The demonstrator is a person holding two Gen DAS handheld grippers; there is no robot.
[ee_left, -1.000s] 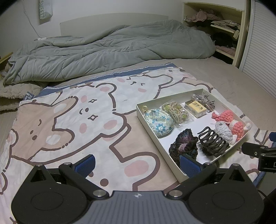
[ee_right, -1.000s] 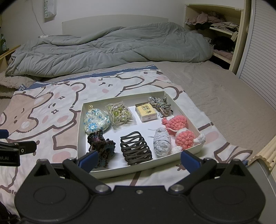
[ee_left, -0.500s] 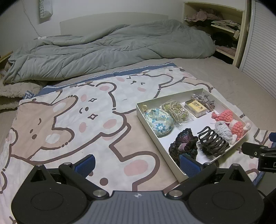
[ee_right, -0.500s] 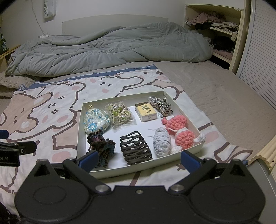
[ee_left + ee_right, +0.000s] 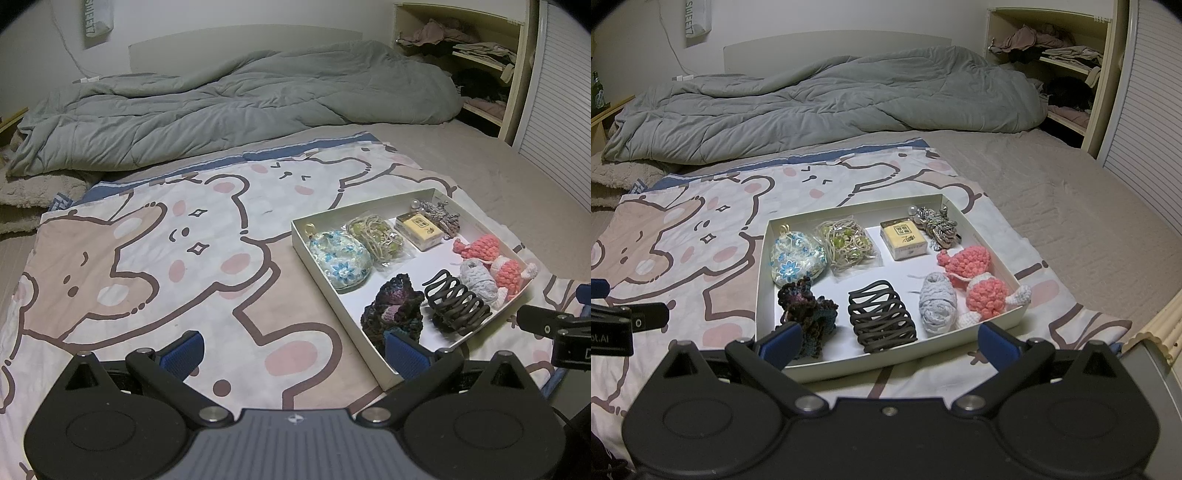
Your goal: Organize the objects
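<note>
A shallow white box (image 5: pixel 761 280) (image 5: pixel 317 254) lies on a bear-print blanket on the bed. Inside it lie a blue floral pouch (image 5: pixel 797 259), a bag of green beaded cords (image 5: pixel 847 245), a yellow box (image 5: pixel 903 237), a striped rope charm (image 5: pixel 939 228), pink crochet pieces (image 5: pixel 975 275), a grey knit piece (image 5: pixel 937 302), a dark hair claw (image 5: pixel 882 316) and a dark crochet scrunchie (image 5: pixel 807 309). My right gripper (image 5: pixel 888 341) hovers open at the box's near edge. My left gripper (image 5: pixel 293 349) stands open over the blanket, left of the box, holding nothing.
A rumpled grey duvet (image 5: pixel 820 99) covers the far half of the bed. Wooden shelves with folded clothes (image 5: pixel 1060 59) stand at the back right beside a slatted door (image 5: pixel 1148 122). The bear-print blanket (image 5: pixel 147 258) spreads left of the box.
</note>
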